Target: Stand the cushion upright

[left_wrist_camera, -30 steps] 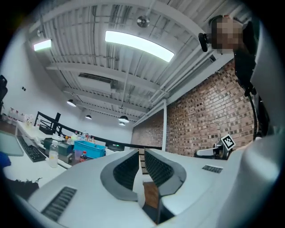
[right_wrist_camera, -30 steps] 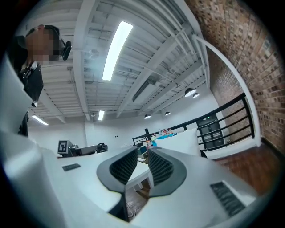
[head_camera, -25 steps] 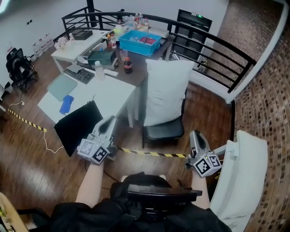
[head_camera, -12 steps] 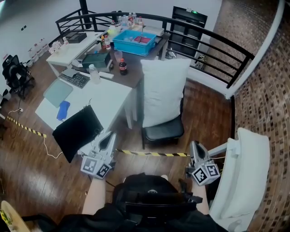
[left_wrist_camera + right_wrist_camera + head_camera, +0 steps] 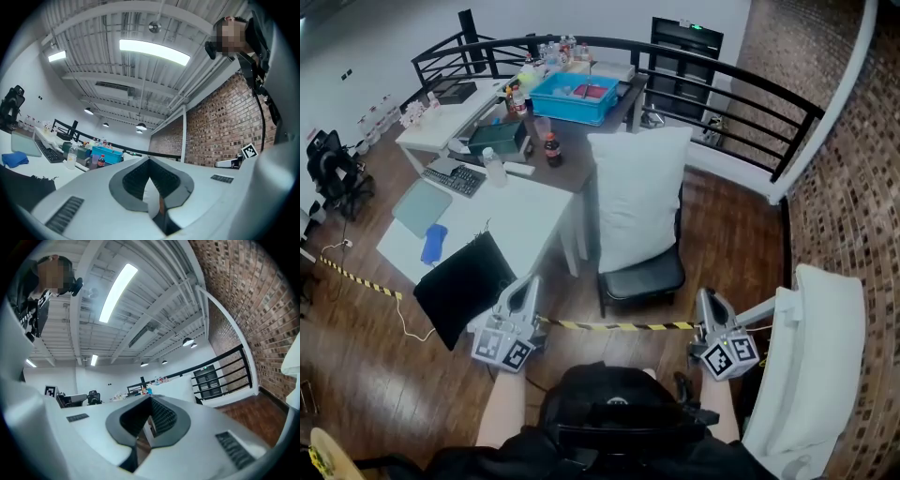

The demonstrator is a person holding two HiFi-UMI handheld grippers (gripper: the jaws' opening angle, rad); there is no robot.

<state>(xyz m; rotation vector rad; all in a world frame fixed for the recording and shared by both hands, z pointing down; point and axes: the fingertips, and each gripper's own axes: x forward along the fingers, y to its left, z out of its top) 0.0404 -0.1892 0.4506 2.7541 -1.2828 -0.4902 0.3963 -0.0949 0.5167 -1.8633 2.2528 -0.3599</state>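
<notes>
The white cushion (image 5: 637, 197) stands upright on a black chair (image 5: 645, 279), leaning against its backrest, in the middle of the head view. Both grippers hang in front of me, well short of the chair and touching nothing. My left gripper (image 5: 528, 285) is at the lower left, pointing towards the desk corner; its jaws are shut and empty (image 5: 150, 160). At the lower right, my right gripper (image 5: 703, 298) is also shut with nothing in it (image 5: 151, 399). The right gripper view shows the cushion (image 5: 176, 387) just beyond the jaw tips.
A white desk (image 5: 520, 202) with a black cloth (image 5: 464, 281) over its corner stands left of the chair. Behind it are a blue bin (image 5: 581, 94) and a cola bottle (image 5: 553, 150). Striped tape (image 5: 619, 326) crosses the floor. A white padded seat (image 5: 811, 375) stands right; a black railing (image 5: 750, 103) curves behind.
Both grippers have sunk a little and drawn back towards me. The cushion has stayed upright on the chair.
</notes>
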